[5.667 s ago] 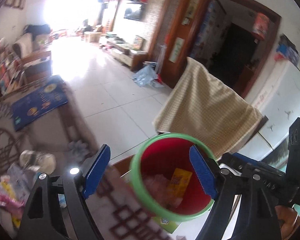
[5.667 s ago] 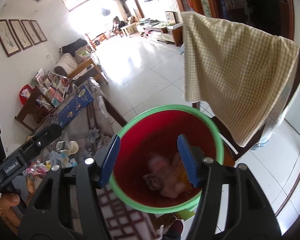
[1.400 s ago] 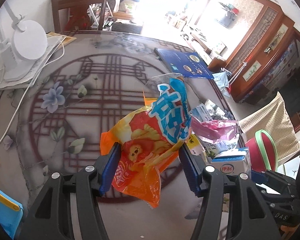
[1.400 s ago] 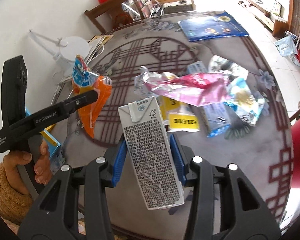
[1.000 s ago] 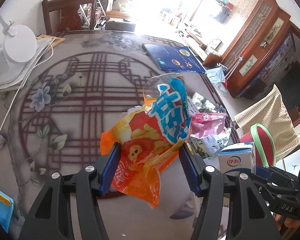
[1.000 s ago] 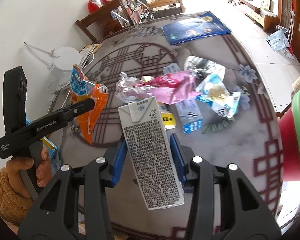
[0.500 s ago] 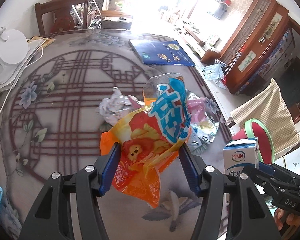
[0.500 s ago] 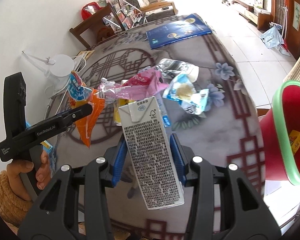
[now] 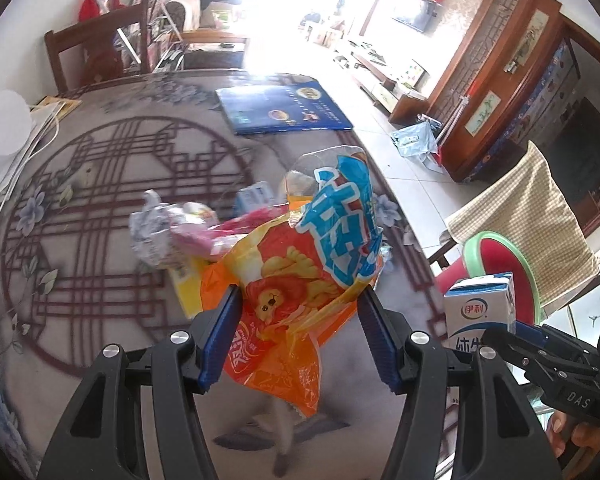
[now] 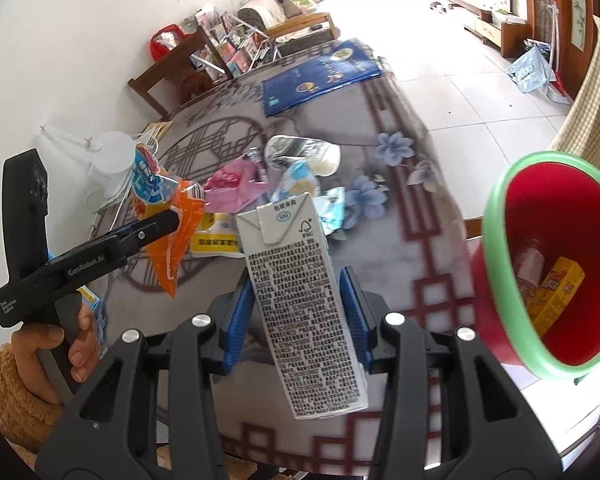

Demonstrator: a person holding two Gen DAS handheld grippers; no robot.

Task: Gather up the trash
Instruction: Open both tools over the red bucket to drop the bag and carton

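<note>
While both jaws clamp trash, only the right wrist view shows inside the bin (image 10: pixel 500 216).

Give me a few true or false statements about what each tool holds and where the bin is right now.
1. The left tool grips an orange crinkly snack bag. True.
2. The right tool is empty. False: it clamps a white printed milk carton.
3. The red bin with a green rim sits on the table. False: it is beyond the patterned table edge.
4. The bin already contains a yellow box. True.
</note>
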